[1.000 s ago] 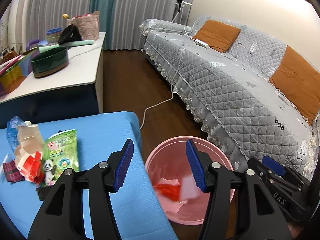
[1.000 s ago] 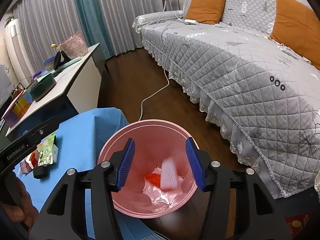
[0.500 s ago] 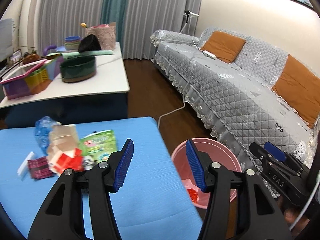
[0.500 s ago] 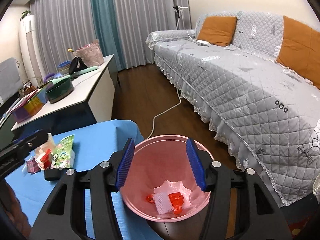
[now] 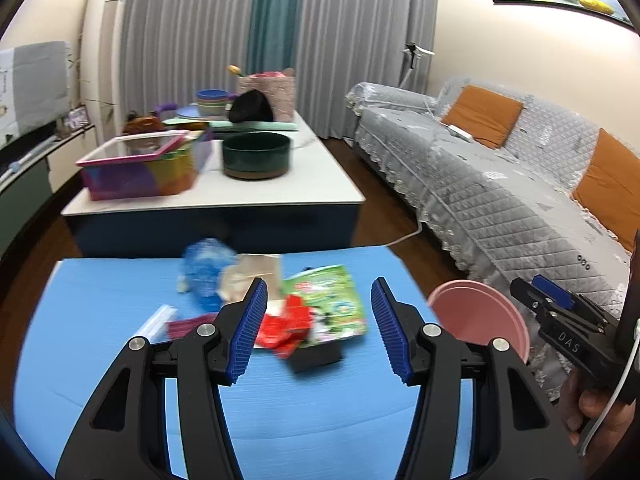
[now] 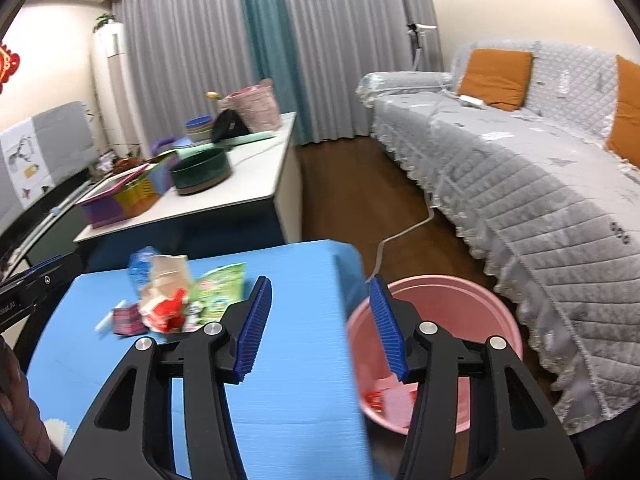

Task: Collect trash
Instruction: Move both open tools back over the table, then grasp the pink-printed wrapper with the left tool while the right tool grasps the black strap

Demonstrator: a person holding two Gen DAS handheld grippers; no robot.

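The left gripper (image 5: pixel 318 326) was held roughly half open and empty above the blue table (image 5: pixel 100 288). The right gripper (image 6: pixel 318 326) was empty too, its jaws closing on nothing, over the table's right edge beside the pink bin (image 6: pixel 472 300). The trash was heaped near the far edge: a red wrapper (image 5: pixel 286 326), a green snack packet (image 5: pixel 332 300) with its long axis running away from the camera, and a crushed blue bottle (image 5: pixel 206 270) behind.
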